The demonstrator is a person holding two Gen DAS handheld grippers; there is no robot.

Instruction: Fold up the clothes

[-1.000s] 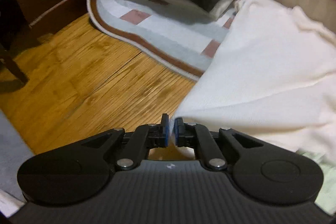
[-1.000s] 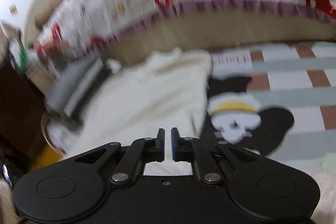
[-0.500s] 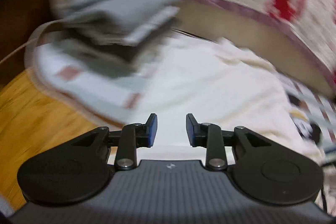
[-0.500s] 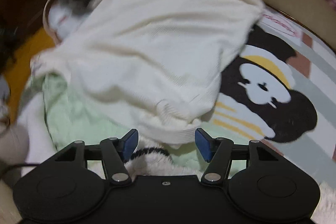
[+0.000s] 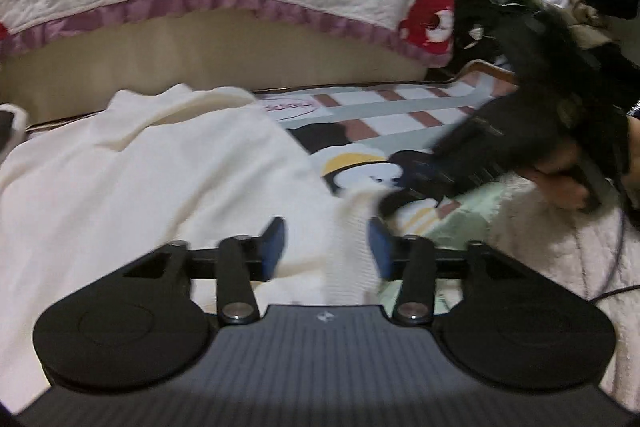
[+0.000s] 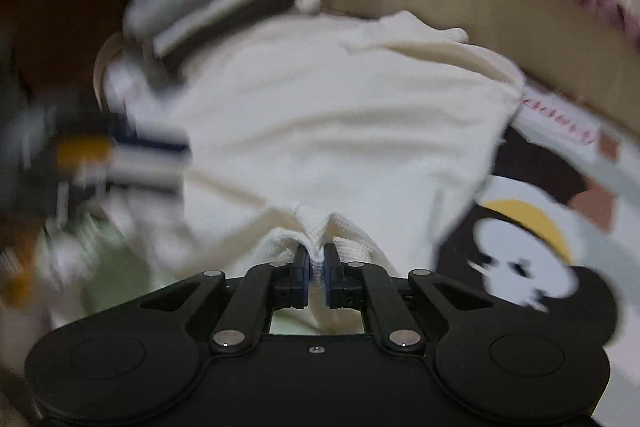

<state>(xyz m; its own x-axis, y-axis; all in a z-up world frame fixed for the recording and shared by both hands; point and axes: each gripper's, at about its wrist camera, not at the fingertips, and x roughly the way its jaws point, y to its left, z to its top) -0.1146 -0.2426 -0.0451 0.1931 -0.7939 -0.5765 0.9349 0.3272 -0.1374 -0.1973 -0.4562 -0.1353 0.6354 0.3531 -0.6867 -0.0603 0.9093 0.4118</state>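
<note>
Our right tool (image 6: 316,267) pinches the ribbed hem of the cream sweater (image 6: 320,131), which lies spread and rumpled on the penguin rug (image 6: 560,247) beside a folded stack (image 6: 216,11), our left tool (image 5: 326,247) gaping, so its folding looks unfinished.

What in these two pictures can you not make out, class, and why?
- Folded pile, right wrist view: blur hides how many clothes it holds.
- Left gripper, right wrist view: smeared, so its opening is unreadable there.
- Cream sweater, left wrist view: near edge hidden behind the left gripper.
- Person's hand, left wrist view: blurred and partly hidden.
</note>
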